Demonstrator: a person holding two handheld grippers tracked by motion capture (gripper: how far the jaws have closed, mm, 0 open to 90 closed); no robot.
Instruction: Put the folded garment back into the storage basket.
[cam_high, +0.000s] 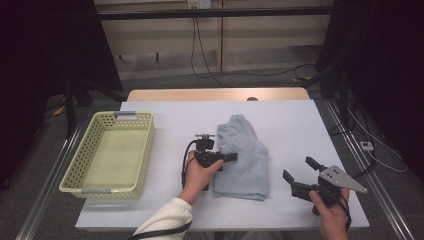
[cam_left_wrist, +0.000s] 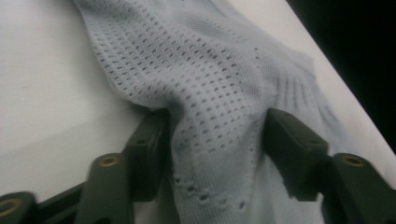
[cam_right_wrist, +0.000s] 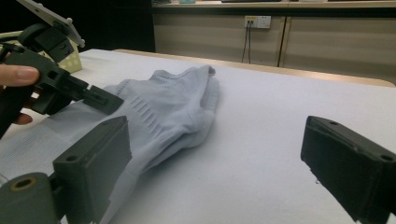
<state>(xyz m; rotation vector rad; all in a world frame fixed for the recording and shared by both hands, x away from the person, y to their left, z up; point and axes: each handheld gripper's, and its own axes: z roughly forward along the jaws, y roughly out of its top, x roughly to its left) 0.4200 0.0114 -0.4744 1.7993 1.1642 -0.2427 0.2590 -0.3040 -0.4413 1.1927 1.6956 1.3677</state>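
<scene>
A light blue knitted garment (cam_high: 245, 165) lies folded on the white table cover (cam_high: 295, 125), near the middle. My left gripper (cam_high: 233, 157) reaches in from the garment's left edge, held low over the cloth. In the left gripper view its jaws stand partly apart with a raised fold of the perforated knit (cam_left_wrist: 201, 60) bunched between them, and both pads (cam_left_wrist: 147, 140) press on it. My right gripper (cam_high: 298, 168) is at the front right, off the cloth, open with nothing between its fingers. The right gripper view looks across the table at the garment (cam_right_wrist: 163, 107) and the left gripper (cam_right_wrist: 100, 100).
A pale yellow perforated basket (cam_high: 80, 155) stands at the table's left side, with nothing showing inside. The table's far wooden edge (cam_high: 215, 94) lies beyond the cover. Cables run over the floor behind and to the right of the table.
</scene>
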